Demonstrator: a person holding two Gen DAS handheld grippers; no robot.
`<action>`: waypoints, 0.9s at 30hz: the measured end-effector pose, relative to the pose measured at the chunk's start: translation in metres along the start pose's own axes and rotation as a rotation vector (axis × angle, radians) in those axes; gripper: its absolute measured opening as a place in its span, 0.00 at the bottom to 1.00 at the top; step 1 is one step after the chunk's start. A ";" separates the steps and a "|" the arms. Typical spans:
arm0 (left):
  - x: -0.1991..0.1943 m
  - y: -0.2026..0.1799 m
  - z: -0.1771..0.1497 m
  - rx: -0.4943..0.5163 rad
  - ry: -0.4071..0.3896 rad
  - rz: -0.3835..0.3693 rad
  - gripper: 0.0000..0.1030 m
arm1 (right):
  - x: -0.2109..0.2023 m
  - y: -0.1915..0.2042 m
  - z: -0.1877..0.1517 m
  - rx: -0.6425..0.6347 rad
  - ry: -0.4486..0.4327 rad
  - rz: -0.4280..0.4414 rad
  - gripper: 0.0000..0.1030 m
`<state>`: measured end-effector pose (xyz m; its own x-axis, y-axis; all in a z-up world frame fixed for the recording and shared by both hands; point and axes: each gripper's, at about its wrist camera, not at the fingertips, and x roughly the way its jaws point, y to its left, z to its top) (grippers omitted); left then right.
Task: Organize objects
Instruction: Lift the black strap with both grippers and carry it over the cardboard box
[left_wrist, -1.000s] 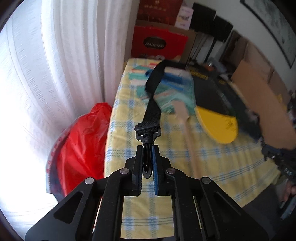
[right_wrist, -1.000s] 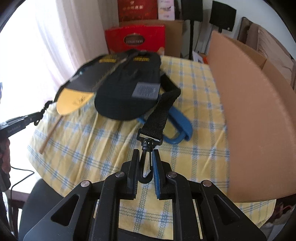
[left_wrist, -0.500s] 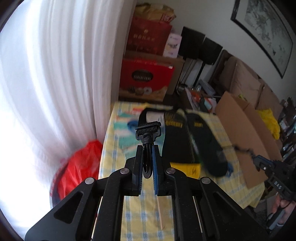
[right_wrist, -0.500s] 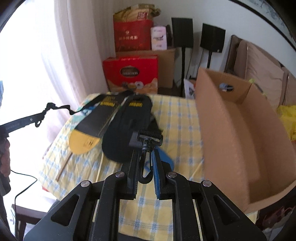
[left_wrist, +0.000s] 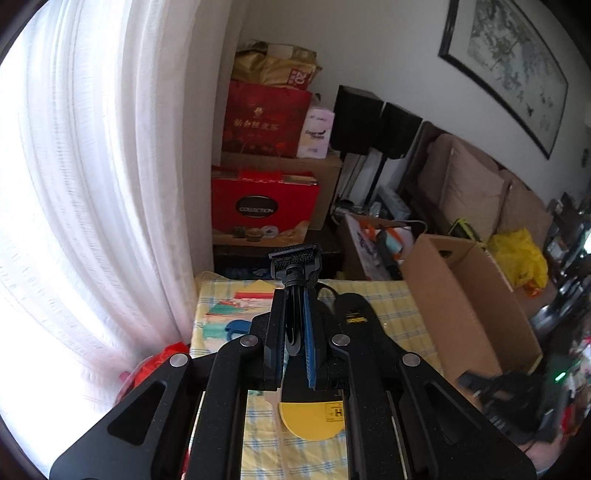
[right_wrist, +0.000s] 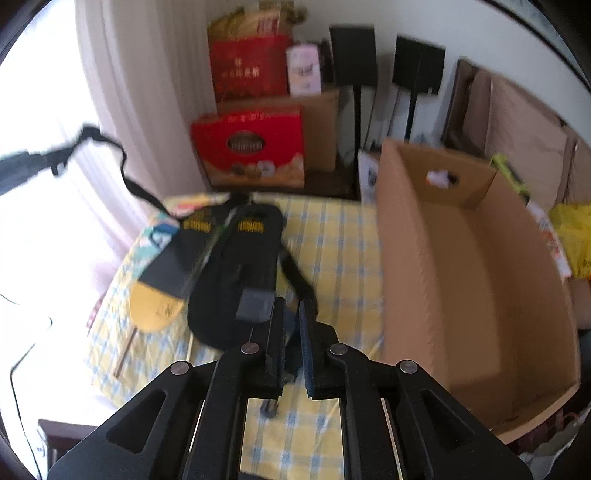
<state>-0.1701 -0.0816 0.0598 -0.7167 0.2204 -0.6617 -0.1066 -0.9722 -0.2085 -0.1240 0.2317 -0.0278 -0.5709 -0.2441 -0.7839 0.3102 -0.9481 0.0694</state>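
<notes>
My left gripper (left_wrist: 295, 295) is shut on the black metal clip (left_wrist: 295, 266) at one end of a black webbing strap, held high above the table. In the right wrist view the strap (right_wrist: 122, 173) runs from the left gripper down to the black and yellow insoles (right_wrist: 236, 266) on the checked tablecloth (right_wrist: 332, 243). My right gripper (right_wrist: 291, 310) stands slightly parted. The strap's other end (right_wrist: 295, 273) hangs just in front of it, and its clip (right_wrist: 269, 406) dangles below the fingers, no longer pinched.
An open cardboard box (right_wrist: 461, 258) stands on the right of the table. A blue object (left_wrist: 232, 328) and a printed sheet (left_wrist: 229, 306) lie at the table's far left. White curtains (left_wrist: 92, 184), red gift boxes (left_wrist: 262, 206) and speakers stand behind.
Both grippers have risen well above the table. The left still grips its clip. The right gripper's fingers have parted and its clip has slipped down below them.
</notes>
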 end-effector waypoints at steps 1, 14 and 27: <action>0.000 -0.001 -0.001 0.001 0.003 -0.004 0.08 | 0.006 0.002 -0.007 -0.001 0.019 0.006 0.12; 0.009 -0.001 -0.025 -0.029 0.041 -0.047 0.08 | 0.064 0.004 -0.068 0.074 0.172 0.028 0.29; 0.015 0.001 -0.034 -0.034 0.059 -0.054 0.08 | 0.085 -0.001 -0.072 0.110 0.169 0.038 0.12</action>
<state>-0.1575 -0.0771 0.0256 -0.6688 0.2776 -0.6897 -0.1197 -0.9558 -0.2686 -0.1180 0.2271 -0.1389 -0.4221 -0.2509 -0.8711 0.2387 -0.9578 0.1602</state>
